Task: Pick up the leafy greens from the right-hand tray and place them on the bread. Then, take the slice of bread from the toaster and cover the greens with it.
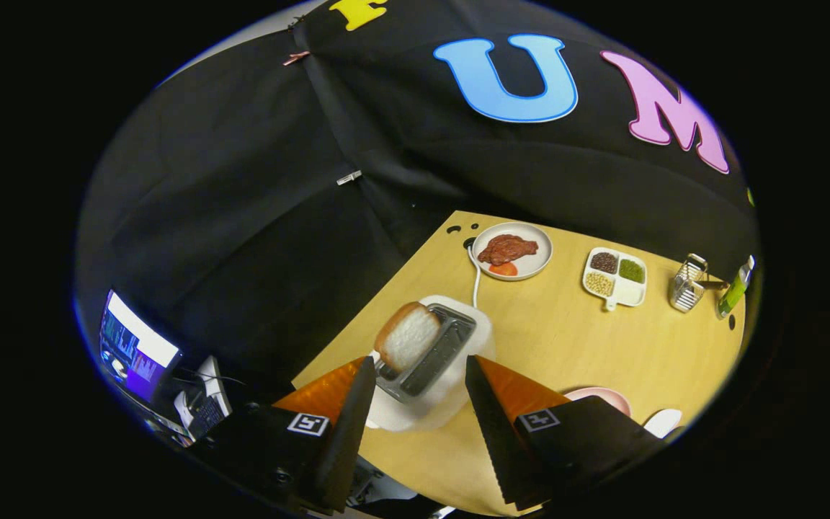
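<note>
Because the slice of bread (pixel 408 335) stands upright in the toaster (pixel 433 360) with its top clear of the slot — an easy edge to pinch — the gripper (pixel 418 375) hangs above it, fingers spread wide and holding nothing, bread just ahead between them.

I see a smooth matt wood-look table (pixel 566 339). Toaster (pixel 451 375): glossy white plastic shell w/ dark metal slots. Bread slice (pixel 408 335) looks porous, matt, w/ a browner crust. Round plate (pixel 539 252) and divided tray (pixel 627 290) are glossy white, prob. ceramic or plastic. Small rack (pixel 687 285) is shiny wire metal. Gripper (pixel 415 378) fingers apart, faces ridged, matt.
</note>
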`<state>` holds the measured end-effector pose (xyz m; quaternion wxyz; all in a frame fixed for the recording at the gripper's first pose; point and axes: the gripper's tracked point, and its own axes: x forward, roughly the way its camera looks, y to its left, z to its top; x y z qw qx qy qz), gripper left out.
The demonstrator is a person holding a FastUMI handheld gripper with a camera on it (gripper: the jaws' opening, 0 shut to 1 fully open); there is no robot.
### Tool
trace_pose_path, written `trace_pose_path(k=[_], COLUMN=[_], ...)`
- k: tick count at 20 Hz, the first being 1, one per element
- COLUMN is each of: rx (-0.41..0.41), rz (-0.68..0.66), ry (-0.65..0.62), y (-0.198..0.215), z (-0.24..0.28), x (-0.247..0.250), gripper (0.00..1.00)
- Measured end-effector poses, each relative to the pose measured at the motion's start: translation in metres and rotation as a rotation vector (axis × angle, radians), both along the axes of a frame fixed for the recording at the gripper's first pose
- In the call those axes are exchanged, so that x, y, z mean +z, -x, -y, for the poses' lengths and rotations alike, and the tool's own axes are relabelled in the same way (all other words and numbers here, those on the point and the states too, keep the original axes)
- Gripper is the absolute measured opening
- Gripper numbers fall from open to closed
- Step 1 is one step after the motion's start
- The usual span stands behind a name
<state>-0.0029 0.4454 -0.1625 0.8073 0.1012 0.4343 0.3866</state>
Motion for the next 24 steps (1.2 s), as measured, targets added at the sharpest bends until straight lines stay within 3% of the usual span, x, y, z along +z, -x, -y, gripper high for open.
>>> trace_pose_path(k=[6, 15, 17, 20, 22, 24], rx=[-0.06, -0.162, -0.191, -0.26, -0.28, -0.275], rz=[-0.145, -0.283, -0.295, -0.315, -0.335, -0.342], ry=[0.047, 0.305, 0.35, 0.369, 0.315, 0.255], y=[-0.019, -0.026, -0.03, -0.036, -0.042, -0.047], z=[-0.066, -0.093, -0.09, -0.08, -0.079, -0.076], x=[-0.028, -0.089, -0.099, -0.103, -0.093, -0.075], gripper=[0.76, 0.71, 0.59, 0.21, 0.11, 0.11])
